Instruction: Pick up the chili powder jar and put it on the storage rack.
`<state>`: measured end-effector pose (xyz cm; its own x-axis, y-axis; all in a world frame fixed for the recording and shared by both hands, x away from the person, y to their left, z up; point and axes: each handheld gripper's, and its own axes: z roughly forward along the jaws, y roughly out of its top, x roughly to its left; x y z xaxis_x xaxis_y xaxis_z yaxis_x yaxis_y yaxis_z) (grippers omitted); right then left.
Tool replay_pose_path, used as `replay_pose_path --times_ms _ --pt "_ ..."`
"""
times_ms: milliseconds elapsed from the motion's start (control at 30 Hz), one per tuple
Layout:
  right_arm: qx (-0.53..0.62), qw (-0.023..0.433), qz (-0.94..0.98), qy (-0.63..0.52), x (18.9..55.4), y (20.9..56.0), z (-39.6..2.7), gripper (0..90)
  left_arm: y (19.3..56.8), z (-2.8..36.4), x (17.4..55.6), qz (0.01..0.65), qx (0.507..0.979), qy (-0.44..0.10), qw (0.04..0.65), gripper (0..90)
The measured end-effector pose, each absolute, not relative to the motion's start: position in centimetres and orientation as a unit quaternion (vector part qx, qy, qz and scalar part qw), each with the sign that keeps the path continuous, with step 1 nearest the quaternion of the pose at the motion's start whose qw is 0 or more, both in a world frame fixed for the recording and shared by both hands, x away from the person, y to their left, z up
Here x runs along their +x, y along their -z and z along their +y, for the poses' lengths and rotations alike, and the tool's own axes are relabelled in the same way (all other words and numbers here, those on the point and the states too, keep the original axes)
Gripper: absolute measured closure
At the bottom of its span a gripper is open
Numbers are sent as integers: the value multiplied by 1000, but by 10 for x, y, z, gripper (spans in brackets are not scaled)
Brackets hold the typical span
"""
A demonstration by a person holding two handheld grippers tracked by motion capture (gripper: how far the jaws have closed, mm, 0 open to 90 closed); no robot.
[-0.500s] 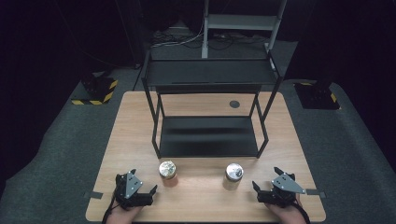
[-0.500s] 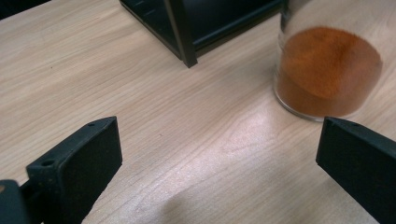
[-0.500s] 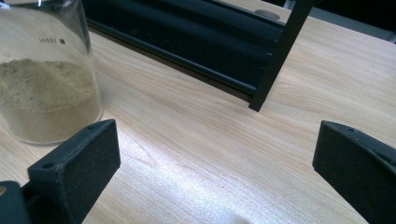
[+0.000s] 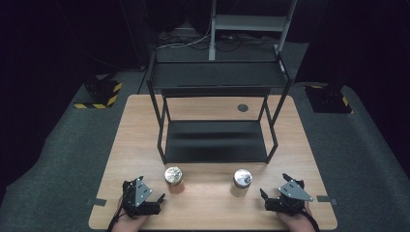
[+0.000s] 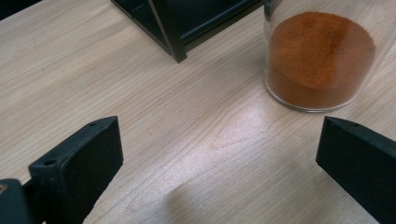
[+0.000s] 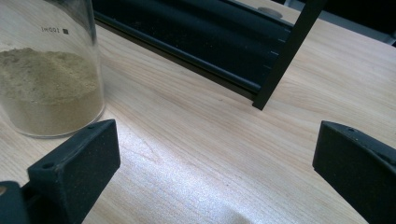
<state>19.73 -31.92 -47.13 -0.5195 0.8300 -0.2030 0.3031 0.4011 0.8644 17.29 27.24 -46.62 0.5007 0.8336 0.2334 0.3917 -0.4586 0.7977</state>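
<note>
Nothing has shifted since the earlier frame: both tongs rest where they were on the counter (image 4: 145,121). Taking the black rack (image 4: 215,140) as landmark, the jar of orange powder (image 4: 174,176) stands just in front of its left front leg, the jar of tan powder (image 4: 242,178) in front of its right half. Left tongs (image 4: 155,198) lie nearer the person and left of the orange jar, jaws wide apart, holding nothing. Right tongs (image 4: 263,193) lie right of the tan jar, likewise spread and empty.
</note>
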Motion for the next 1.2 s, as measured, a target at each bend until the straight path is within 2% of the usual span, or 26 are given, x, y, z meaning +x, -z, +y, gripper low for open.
replay_pose_path --times_ms 400,800,1200 --pt "378 317 768 -409 200 470 -321 0 465 278 171 403 784 -311 355 4" --pt "381 317 765 -410 199 471 -322 0 451 284 158 408 751 -321 407 4" --pt "377 319 767 -410 199 471 -321 0 443 282 152 396 741 -331 428 5"
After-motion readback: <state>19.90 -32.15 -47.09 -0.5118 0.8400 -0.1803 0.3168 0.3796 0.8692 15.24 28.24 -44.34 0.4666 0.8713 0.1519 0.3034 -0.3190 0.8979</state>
